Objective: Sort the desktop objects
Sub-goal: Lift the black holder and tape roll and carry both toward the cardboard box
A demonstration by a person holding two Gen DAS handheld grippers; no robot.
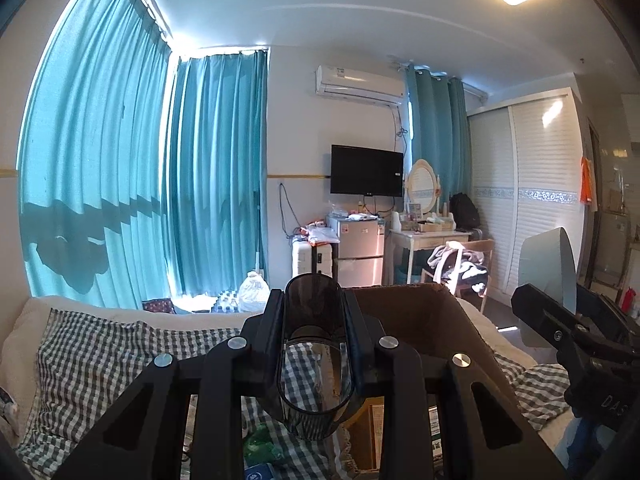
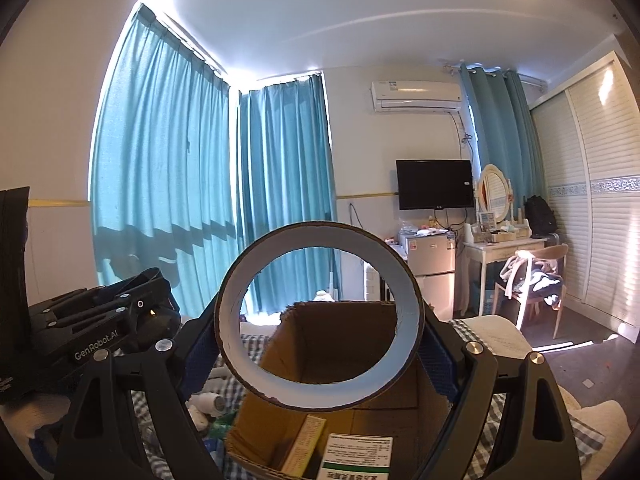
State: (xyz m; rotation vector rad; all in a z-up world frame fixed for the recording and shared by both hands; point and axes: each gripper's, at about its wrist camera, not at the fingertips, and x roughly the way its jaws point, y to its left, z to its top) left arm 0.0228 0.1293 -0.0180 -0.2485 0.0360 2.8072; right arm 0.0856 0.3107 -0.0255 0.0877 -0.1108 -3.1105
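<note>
Carrying a tape roll [image 2: 320, 320] and a dark cup [image 1: 314, 360] clamped in our grippers, we next release both above the box [image 2: 340, 360].

A home bedroom: teal curtains [image 1: 100, 168], wall television [image 1: 366, 175], dressing table [image 1: 430, 236], louvred wardrobe [image 1: 524, 184].

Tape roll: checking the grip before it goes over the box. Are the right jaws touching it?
Touching. The right wrist view shows the tape roll clamped in the right gripper, blue pads pressed against its outer sides, above the open cardboard box.
</note>
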